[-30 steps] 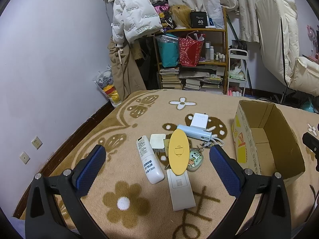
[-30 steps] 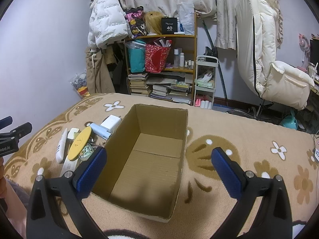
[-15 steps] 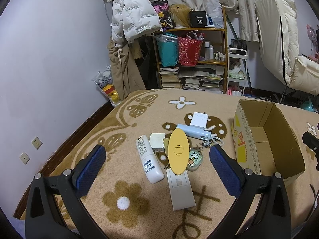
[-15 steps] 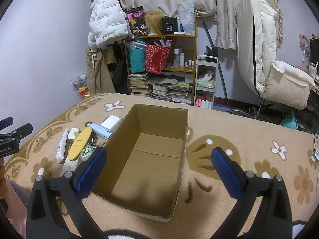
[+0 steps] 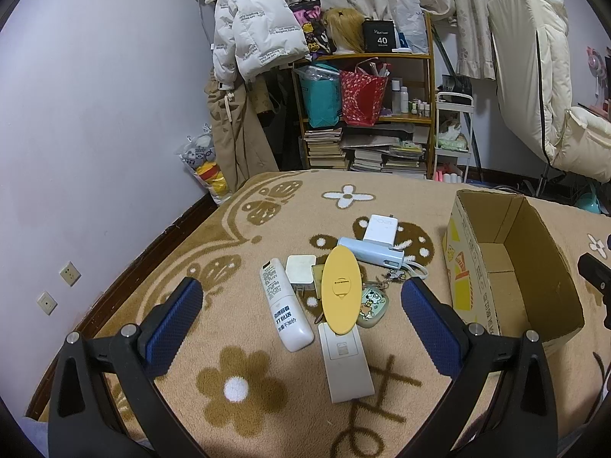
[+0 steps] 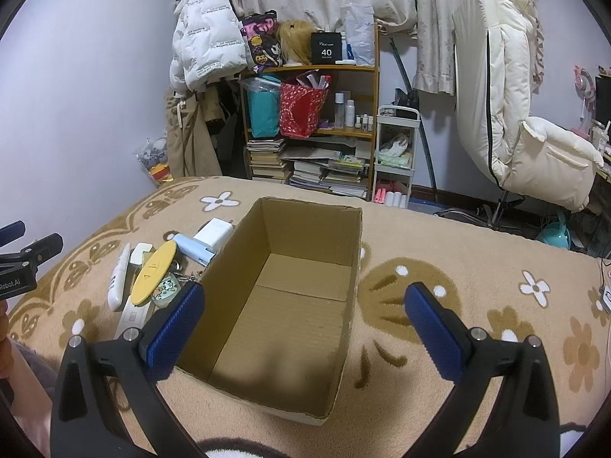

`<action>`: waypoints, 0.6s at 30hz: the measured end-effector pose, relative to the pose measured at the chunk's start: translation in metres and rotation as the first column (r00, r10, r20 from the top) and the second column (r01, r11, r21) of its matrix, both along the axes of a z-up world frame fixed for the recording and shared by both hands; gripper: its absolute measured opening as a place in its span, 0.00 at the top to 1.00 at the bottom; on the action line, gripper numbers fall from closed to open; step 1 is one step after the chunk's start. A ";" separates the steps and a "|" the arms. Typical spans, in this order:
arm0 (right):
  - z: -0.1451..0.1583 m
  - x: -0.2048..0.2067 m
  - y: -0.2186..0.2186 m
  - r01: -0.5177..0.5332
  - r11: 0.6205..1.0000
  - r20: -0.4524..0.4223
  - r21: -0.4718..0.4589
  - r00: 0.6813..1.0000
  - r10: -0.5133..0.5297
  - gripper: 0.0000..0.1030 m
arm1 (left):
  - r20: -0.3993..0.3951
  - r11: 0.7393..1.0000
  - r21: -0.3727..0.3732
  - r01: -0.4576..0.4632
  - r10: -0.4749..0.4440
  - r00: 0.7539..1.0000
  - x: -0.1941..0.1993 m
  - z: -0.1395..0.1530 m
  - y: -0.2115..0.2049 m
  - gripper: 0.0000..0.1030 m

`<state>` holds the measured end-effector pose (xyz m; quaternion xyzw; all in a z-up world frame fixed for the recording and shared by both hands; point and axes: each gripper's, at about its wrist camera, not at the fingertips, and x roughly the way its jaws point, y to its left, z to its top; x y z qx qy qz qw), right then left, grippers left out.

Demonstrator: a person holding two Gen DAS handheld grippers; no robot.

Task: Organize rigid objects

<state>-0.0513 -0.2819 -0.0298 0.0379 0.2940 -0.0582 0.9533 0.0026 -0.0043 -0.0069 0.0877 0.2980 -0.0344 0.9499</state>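
just two spread grippers, left gripper and right gripper, one cardboard box, two remotes.

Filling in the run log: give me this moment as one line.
left gripper: open, over pile | right gripper: open, over cardboard box | box: empty | yellow oval: on pile, ungrasped

We found even, dim indoor light from overhead, with soft shadows inside the cardboard box. Both views were sharp; fisheye bending and dark vignetting marked the edges.
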 end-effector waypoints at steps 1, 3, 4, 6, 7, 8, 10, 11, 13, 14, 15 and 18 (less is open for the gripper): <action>0.000 0.000 0.000 -0.001 1.000 0.000 0.000 1.000 0.001 0.00 | 0.000 1.000 0.001 0.000 0.000 1.000 0.000 -0.001 -0.001 0.00; 0.000 0.000 0.000 0.000 1.000 0.000 0.001 1.000 0.000 0.00 | 0.000 1.000 0.000 -0.001 0.001 1.000 0.000 0.000 0.000 0.00; 0.000 0.000 -0.001 -0.001 1.000 0.000 0.001 1.000 0.001 0.00 | 0.000 1.000 0.000 -0.001 0.001 1.000 0.000 0.000 0.000 0.00; 0.000 0.000 0.000 0.000 1.000 0.000 -0.001 1.000 0.000 0.00 | 0.000 1.000 0.000 -0.001 0.001 1.000 0.000 0.000 0.000 0.00; 0.000 0.000 -0.001 -0.001 1.000 0.000 -0.001 1.000 0.001 0.00 | 0.000 1.000 -0.001 -0.001 0.001 1.000 0.000 -0.001 -0.001 0.00; 0.000 0.000 0.000 -0.001 1.000 0.000 0.000 1.000 0.001 0.00 | -0.001 1.000 0.000 -0.001 0.001 1.000 0.000 0.000 0.000 0.00; 0.000 0.000 0.000 -0.001 1.000 -0.001 0.000 1.000 0.001 0.00 | -0.001 1.000 0.000 -0.001 0.001 1.000 0.000 0.000 0.000 0.00; 0.000 0.001 -0.001 -0.002 1.000 -0.001 -0.001 1.000 0.002 0.00 | -0.001 1.000 0.000 -0.001 0.001 1.000 0.000 0.000 0.000 0.00; 0.000 0.000 0.000 -0.001 1.000 -0.001 -0.001 1.000 0.001 0.00 | -0.001 1.000 0.001 -0.001 0.001 1.000 0.000 0.000 0.000 0.00; -0.001 0.001 -0.001 -0.002 1.000 -0.002 -0.001 1.000 0.002 0.00 | -0.001 1.000 0.001 -0.001 0.001 1.000 0.001 0.000 0.000 0.00; -0.001 0.000 0.000 -0.001 1.000 -0.002 -0.002 1.000 0.001 0.00 | -0.001 1.000 0.001 -0.001 0.001 1.000 0.000 0.000 0.000 0.00; -0.003 -0.002 0.001 -0.005 1.000 -0.003 -0.008 1.000 0.005 0.00 | -0.002 1.000 0.001 0.000 0.000 1.000 0.001 0.000 0.000 0.00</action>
